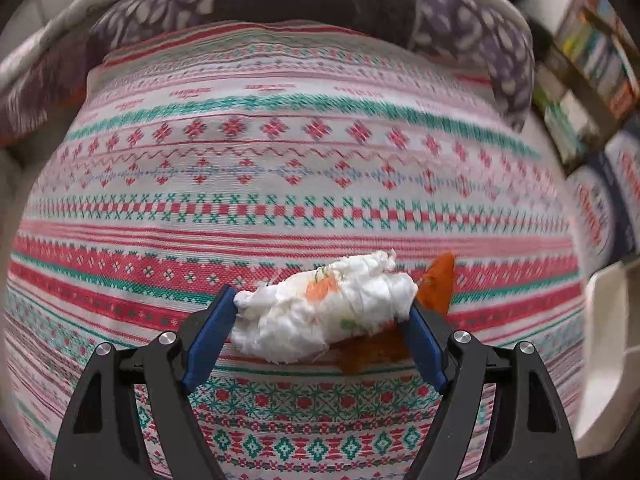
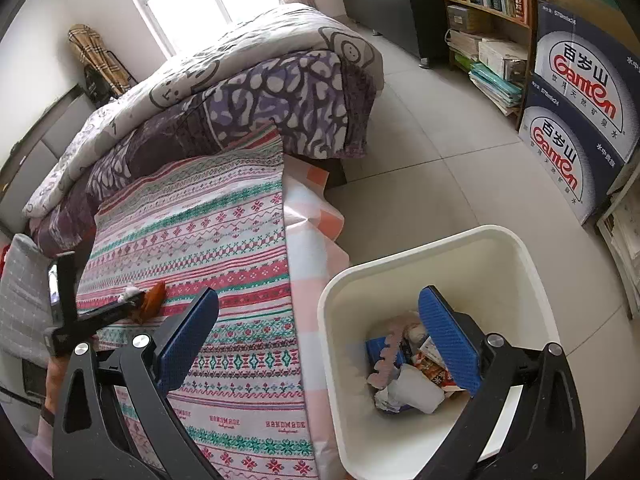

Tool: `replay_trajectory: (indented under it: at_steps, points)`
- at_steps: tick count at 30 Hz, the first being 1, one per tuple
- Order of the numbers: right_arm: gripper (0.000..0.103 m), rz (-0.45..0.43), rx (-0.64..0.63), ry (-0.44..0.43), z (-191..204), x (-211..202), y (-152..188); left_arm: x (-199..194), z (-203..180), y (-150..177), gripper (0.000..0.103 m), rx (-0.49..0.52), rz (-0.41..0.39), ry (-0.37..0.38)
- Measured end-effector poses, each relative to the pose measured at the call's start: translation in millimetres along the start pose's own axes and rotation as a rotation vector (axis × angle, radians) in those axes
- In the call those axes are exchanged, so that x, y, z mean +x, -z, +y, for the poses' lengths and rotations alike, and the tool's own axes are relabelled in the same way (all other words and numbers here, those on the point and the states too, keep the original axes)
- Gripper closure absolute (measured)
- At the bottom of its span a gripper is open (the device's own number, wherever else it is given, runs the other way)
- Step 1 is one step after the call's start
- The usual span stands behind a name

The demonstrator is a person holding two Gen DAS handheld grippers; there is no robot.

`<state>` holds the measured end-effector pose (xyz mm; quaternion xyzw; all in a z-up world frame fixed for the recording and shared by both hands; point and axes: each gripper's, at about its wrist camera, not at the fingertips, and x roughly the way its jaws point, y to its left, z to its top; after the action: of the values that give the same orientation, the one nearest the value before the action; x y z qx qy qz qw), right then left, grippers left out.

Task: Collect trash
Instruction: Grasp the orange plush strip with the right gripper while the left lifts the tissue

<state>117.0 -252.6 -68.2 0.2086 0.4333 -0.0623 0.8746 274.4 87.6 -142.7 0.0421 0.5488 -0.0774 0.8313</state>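
Observation:
My left gripper (image 1: 322, 310) is shut on a crumpled white tissue (image 1: 324, 312) with an orange print, low over the patterned bedspread (image 1: 280, 160). An orange wrapper (image 1: 438, 286) lies under and to the right of the tissue. In the right wrist view the left gripper (image 2: 130, 300) shows over the bed with the tissue (image 2: 131, 291) and orange wrapper (image 2: 152, 300) at its tips. My right gripper (image 2: 320, 328) is open and empty, above the rim of the white trash bin (image 2: 516, 256), which holds several pieces of trash (image 2: 408, 376).
A folded purple and grey quilt (image 2: 248, 92) lies at the far end of the bed. The bin stands on the tiled floor (image 2: 432, 152) beside the bed. A bookshelf (image 2: 488, 8) and stacked water cartons (image 2: 576, 120) stand to the right.

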Motion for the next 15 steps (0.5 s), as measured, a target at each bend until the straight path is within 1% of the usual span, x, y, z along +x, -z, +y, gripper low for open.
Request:
replay_trajectory:
  at_steps: [2,4,5,8,10,12,13,14,15]
  points:
    - [0.007,0.002,-0.003,-0.003,1.4,0.3,0.4,-0.1,-1.8,2.8,0.038,0.020,0.000,-0.021]
    - [0.007,0.006,-0.003,-0.010,3.4,0.8,1.2,-5.3,2.8,5.2,0.043,0.015,-0.004,-0.022]
    - [0.007,0.008,-0.004,-0.015,4.6,1.1,1.4,-7.7,4.9,6.8,0.046,0.011,-0.002,-0.021]
    - [0.007,0.011,-0.024,-0.030,12.9,3.7,3.5,-17.2,16.1,14.7,0.048,-0.017,0.008,-0.019]
    - [0.007,0.009,-0.049,-0.037,21.6,6.5,6.7,-28.6,28.5,20.4,0.048,-0.067,0.006,-0.008]
    - [0.007,0.012,-0.084,-0.042,35.5,13.2,10.4,-44.3,37.4,25.2,0.048,-0.131,-0.013,0.025]
    - [0.007,0.019,-0.101,-0.042,43.3,17.9,11.5,-62.9,48.7,29.2,0.048,-0.198,-0.045,0.064]
    - [0.007,0.031,-0.115,-0.045,52.3,23.7,13.0,-74.4,54.9,31.4,0.048,-0.238,-0.069,0.086]
    - [0.007,0.052,-0.127,-0.058,65.8,31.8,15.1,-93.2,64.0,34.2,0.048,-0.299,-0.110,0.117]
